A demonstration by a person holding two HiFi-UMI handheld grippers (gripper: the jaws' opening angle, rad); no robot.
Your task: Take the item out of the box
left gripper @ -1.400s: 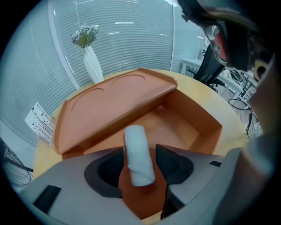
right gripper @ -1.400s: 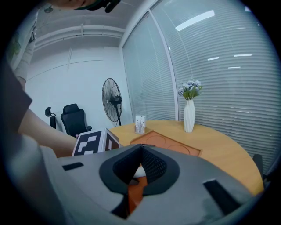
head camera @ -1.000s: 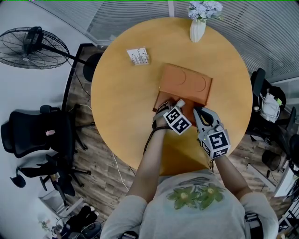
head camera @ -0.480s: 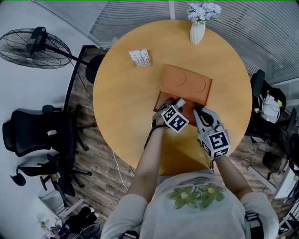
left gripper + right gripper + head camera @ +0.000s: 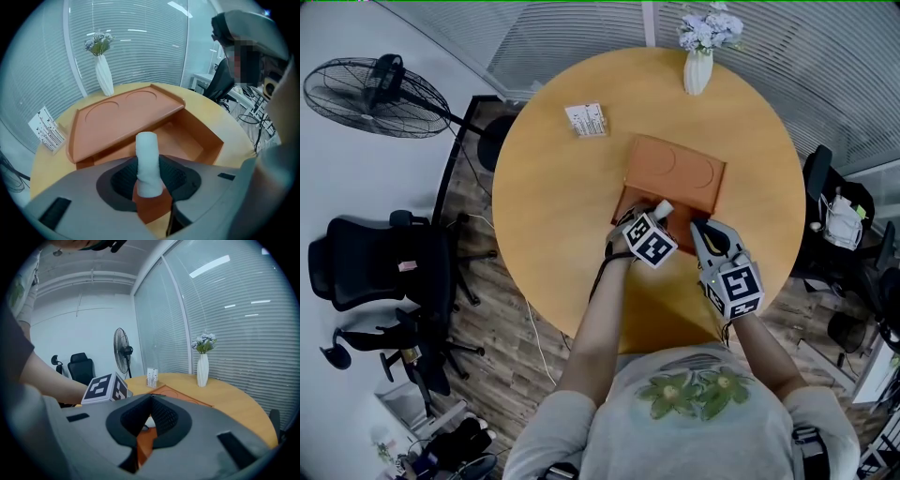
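Quick headcount: one round wooden table (image 5: 553,206), one orange box (image 5: 202,140) on it, one white roll (image 5: 147,159), two grippers.

The box is open, its lid (image 5: 122,117) folded back toward the far side, and the lid has two shallow round recesses in it, side by side.

The left gripper (image 5: 660,217) points steeply down over the near end of the open tray. Its jaws are clamped on the white roll, one dark pad on each side, and the top end of the roll pokes up past them. So the task's item is in the left gripper, right over the front of the box (can't tell whether its lower end touches the tray floor).

The right gripper (image 5: 701,225) sits just beside it, at the near right corner of the box. In its own view the pad tips meet, with a strip of orange and a bit of white showing in the gap below them. I can't tell if it's pinching the box wall.

Other stuff: one white vase (image 5: 697,67) of pale flowers at the far edge, one small card stand (image 5: 586,120) far left on the table, one floor fan (image 5: 375,94), and one black office chair (image 5: 370,267) on the left.
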